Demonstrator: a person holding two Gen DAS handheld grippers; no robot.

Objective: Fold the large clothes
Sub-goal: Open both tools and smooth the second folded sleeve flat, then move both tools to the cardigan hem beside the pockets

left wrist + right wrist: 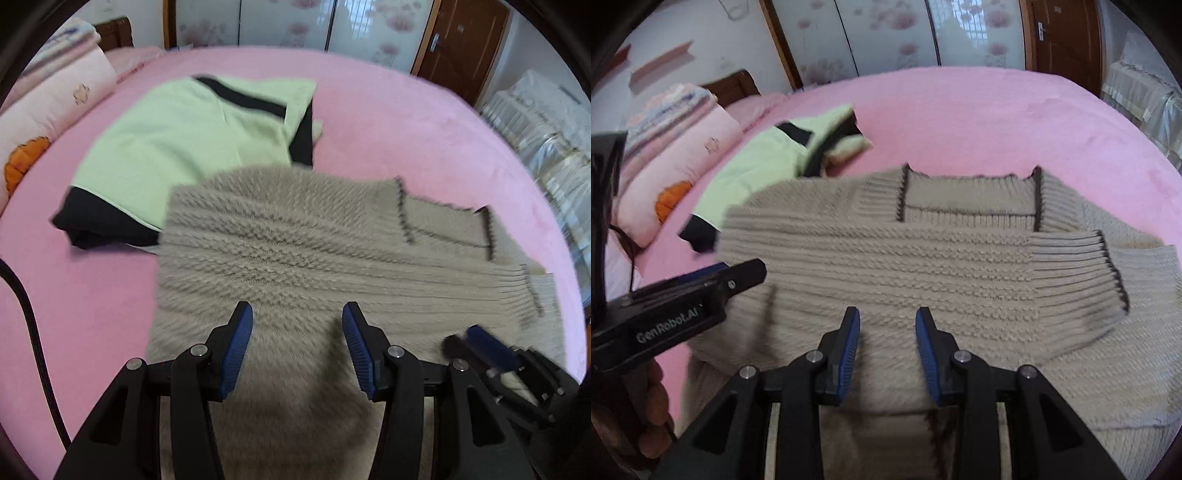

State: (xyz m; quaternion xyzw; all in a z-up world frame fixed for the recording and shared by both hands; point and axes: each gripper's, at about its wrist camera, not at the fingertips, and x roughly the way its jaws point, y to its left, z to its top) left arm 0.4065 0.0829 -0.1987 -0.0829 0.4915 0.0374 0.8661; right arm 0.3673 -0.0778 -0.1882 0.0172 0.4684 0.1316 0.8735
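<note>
Holding my left gripper over the near part of the beige knit sweater, I see its blue pads standing apart with nothing pinched between them, only knit below; my right gripper hangs the same way over the sweater, jaws released and parted, gripping nothing; in the left wrist view the right gripper shows blurred at the lower right edge, and in the right wrist view the left one reaches in from the left, held by my hand; the sweater lies spread on the pink bed cover, one sleeve folded across the body, its dark-edged cuff toward the right, its neckline on the far side; beyond its left end lies a folded light green garment with black trim, touching or slightly under the sweater's edge; a pink pillow with an orange print sits at the far left of the bed; a black cable crosses the cover at the left.
</note>
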